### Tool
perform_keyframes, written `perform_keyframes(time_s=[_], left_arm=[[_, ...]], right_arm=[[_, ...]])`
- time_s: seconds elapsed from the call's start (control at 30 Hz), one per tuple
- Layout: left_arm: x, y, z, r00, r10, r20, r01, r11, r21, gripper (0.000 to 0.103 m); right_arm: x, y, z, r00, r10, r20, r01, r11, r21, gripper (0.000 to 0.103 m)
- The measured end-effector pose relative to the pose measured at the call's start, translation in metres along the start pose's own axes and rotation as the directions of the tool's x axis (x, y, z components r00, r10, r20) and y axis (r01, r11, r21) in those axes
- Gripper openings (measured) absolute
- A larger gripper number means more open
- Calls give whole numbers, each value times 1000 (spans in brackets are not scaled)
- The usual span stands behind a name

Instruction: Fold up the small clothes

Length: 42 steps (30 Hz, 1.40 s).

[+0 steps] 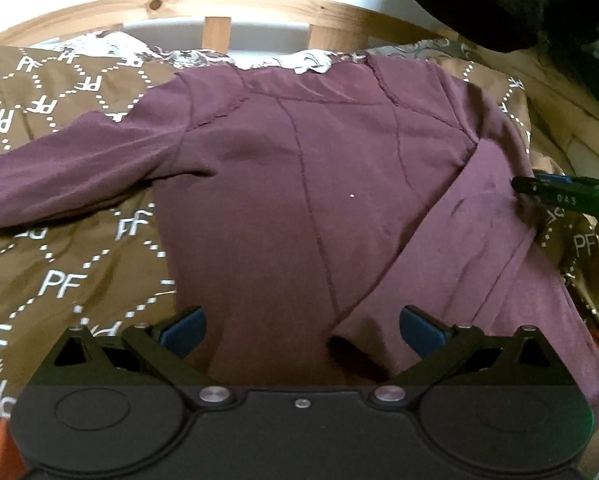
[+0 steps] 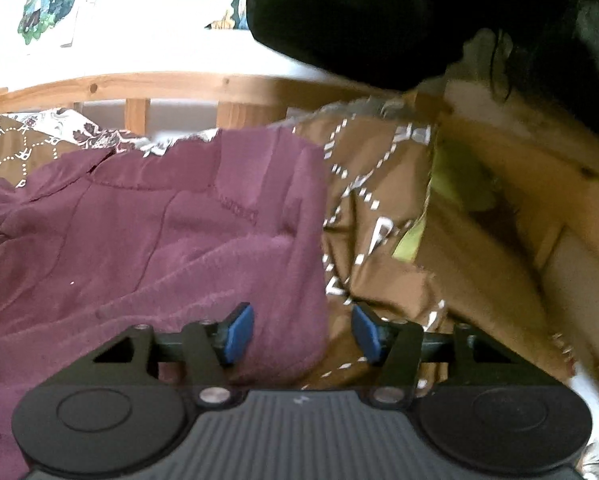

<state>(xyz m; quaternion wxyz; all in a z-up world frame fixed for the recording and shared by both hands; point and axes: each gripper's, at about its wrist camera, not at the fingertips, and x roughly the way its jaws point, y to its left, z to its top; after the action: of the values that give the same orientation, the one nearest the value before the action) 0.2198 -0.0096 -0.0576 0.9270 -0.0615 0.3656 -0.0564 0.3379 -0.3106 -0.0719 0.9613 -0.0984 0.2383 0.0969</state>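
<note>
A: What's nearest?

B: The left hand-held gripper (image 1: 302,328), its blue pads spread wide with nothing between them, hovers over the hem end of the maroon long-sleeved knit top (image 1: 299,184). The right hand-held gripper (image 2: 302,334) is parted too, empty, straddling the top's side edge.

A: And the top itself?

B: It lies flat on the brown bedspread with white PF lettering (image 1: 59,276). One sleeve (image 1: 439,264) is folded diagonally across the body; the other sleeve (image 1: 59,176) is spread out to the side.

A: So how far along?

B: Early, I'd judge: one sleeve in, the second sleeve and the body folds left. Beyond is the pine bed rail (image 1: 219,8).
</note>
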Motion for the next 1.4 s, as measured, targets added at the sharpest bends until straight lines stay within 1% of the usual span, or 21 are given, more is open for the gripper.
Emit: perform_keyframes(time_s=[0.03, 0.1, 0.2, 0.3, 0.33, 0.43, 0.57, 0.6, 0.67, 0.7, 0.73, 0.83, 0.93, 1.0, 1.03, 1.1, 1.13, 1.17, 1.23, 1.3, 1.4], left_arm=[[1, -2, 0, 1000, -9, 0, 9, 1000, 2, 102], [4, -6, 0, 1000, -29, 1, 29, 1000, 10, 102], [10, -14, -2, 1000, -13, -22, 14, 999, 41, 102], [24, -23, -8, 995, 42, -91, -32, 994, 108, 102], [24, -23, -11, 996, 45, -79, -36, 993, 115, 102], [18, -24, -14, 997, 49, -58, -42, 992, 121, 102], [2, -15, -11, 998, 24, -57, -20, 998, 64, 102], [-4, -11, -10, 999, 22, -43, -20, 999, 45, 102], [-19, -2, -9, 1000, 27, -12, -26, 1000, 10, 102], [-25, 2, -8, 999, 32, 2, -32, 999, 0, 102], [-33, 8, -7, 999, 47, 18, -47, 999, -10, 102], [-56, 28, -6, 986, 153, 62, -152, 988, -18, 102], [-80, 62, -9, 953, 283, 105, -276, 958, -74, 102], [-94, 92, -8, 925, 364, 112, -347, 927, -146, 102], [-101, 108, -6, 905, 411, 107, -386, 901, -196, 102], [-117, 145, -4, 862, 495, 111, -444, 842, -308, 102], [-125, 162, -3, 833, 540, 117, -473, 807, -354, 102], [-134, 178, -2, 794, 597, 113, -513, 759, -401, 102], [-148, 206, -1, 731, 674, 107, -554, 678, -483, 102], [-159, 229, 3, 708, 696, 120, -541, 644, -541, 100], [-163, 255, 13, 703, 698, 138, -503, 625, -596, 98]], right_arm=[[2, -2, 0, 1000, 4, -9, -3, 1000, 19, 28], [0, -9, 2, 1000, 20, -4, -20, 998, 64, 17], [-6, -15, 5, 1000, 18, 17, -20, 993, 118, 14], [-4, -29, 5, 1000, 27, 4, -27, 974, 226, 15], [-1, -33, 3, 999, 31, -11, -27, 966, 257, 17], [3, -37, -3, 1000, -3, -31, 12, 961, 276, 43], [-9, -27, -7, 998, -60, -32, 66, 976, 206, 63], [-12, -23, -10, 996, -80, -39, 86, 980, 179, 64], [-21, -12, -14, 994, -99, -38, 103, 986, 132, 76], [-26, -7, -16, 994, -102, -31, 105, 988, 116, 79], [-33, -2, -18, 995, -103, -17, 104, 989, 106, 82], [-57, 15, -21, 996, -83, 39, 79, 993, 84, 94], [-79, 33, -22, 994, -52, 94, 46, 997, 64, 102], [-90, 45, -21, 993, -30, 116, 23, 998, 62, 103], [-95, 53, -20, 992, -21, 125, 13, 998, 67, 103], [-103, 66, -19, 991, -3, 134, -9, 996, 92, 103], [-107, 73, -20, 990, 12, 138, -27, 994, 109, 103], [-111, 80, -21, 989, 27, 144, -45, 991, 127, 103], [-118, 94, -25, 987, 55, 150, -77, 987, 144, 103], [-122, 107, -30, 986, 87, 139, -106, 985, 133, 103], [-124, 125, -34, 987, 122, 109, -132, 987, 93, 103]])
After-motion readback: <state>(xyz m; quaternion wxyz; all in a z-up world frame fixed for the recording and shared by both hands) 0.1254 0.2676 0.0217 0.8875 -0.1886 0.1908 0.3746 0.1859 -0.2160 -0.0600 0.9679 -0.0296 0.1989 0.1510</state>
